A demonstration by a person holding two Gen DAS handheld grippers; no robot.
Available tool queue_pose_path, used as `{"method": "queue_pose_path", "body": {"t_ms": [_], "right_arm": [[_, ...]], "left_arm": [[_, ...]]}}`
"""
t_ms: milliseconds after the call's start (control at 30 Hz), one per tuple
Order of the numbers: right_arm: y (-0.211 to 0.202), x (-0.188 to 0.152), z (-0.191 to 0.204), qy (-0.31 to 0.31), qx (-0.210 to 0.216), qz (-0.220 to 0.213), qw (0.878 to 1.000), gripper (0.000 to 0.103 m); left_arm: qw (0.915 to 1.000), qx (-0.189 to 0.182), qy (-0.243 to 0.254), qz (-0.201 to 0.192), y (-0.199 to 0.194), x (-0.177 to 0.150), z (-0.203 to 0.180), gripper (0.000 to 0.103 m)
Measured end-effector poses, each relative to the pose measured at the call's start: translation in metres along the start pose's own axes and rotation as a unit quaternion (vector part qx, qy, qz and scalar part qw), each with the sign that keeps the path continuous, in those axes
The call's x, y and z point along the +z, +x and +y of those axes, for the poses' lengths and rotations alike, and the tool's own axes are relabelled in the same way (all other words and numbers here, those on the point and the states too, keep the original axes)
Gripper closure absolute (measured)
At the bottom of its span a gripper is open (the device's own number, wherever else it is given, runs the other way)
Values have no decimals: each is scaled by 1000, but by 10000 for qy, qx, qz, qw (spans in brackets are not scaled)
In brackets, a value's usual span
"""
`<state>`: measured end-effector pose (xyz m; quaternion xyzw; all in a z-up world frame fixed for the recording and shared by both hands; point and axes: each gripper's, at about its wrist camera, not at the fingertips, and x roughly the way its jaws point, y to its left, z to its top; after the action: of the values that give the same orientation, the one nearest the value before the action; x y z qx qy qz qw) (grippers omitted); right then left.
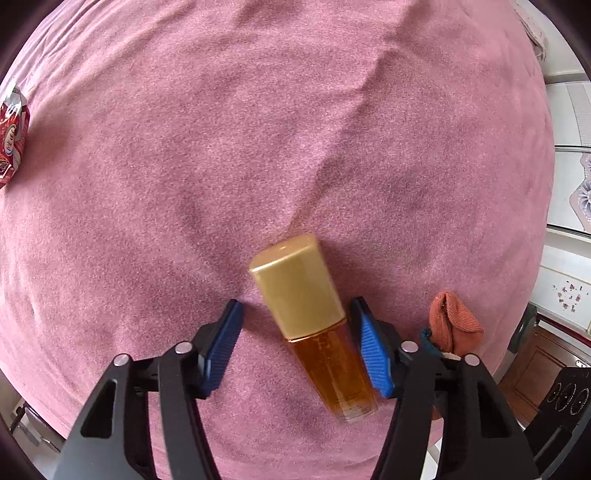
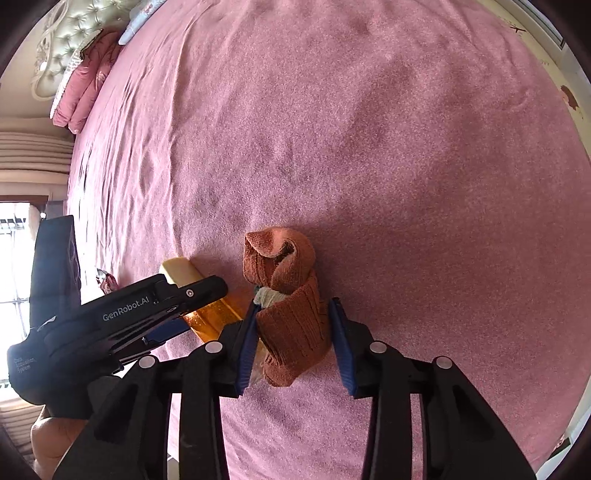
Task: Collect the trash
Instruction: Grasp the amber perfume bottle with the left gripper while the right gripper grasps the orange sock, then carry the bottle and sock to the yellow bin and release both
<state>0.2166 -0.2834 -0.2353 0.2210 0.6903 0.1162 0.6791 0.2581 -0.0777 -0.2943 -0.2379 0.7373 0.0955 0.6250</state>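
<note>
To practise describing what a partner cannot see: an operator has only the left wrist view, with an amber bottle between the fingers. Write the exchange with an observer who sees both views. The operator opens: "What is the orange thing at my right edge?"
Observer: A rolled orange sock on the pink bedspread, lying between the right gripper's fingers.
Operator: Is it clamped?
Observer: Not fully. One pad touches it, while a thin gap shows at the other.
Operator: What lies at the far end of the bed?
Observer: A tufted headboard, with a folded pink quilt in front of it.
</note>
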Motion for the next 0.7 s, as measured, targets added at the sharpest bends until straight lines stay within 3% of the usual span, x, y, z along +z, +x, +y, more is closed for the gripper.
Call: {"method": "queue_pose_path", "body": {"t_ms": [300,700], "right_arm": [[-31,-26,-10,182,239,-82,9995,67],[-78,-81,-4,261,543,-418,9973,67]], "left_arm": [[9990,-355,278,-33,-18,-22,27,66],[9919,-456,1161,-242,-48,-112,25,70]]}}
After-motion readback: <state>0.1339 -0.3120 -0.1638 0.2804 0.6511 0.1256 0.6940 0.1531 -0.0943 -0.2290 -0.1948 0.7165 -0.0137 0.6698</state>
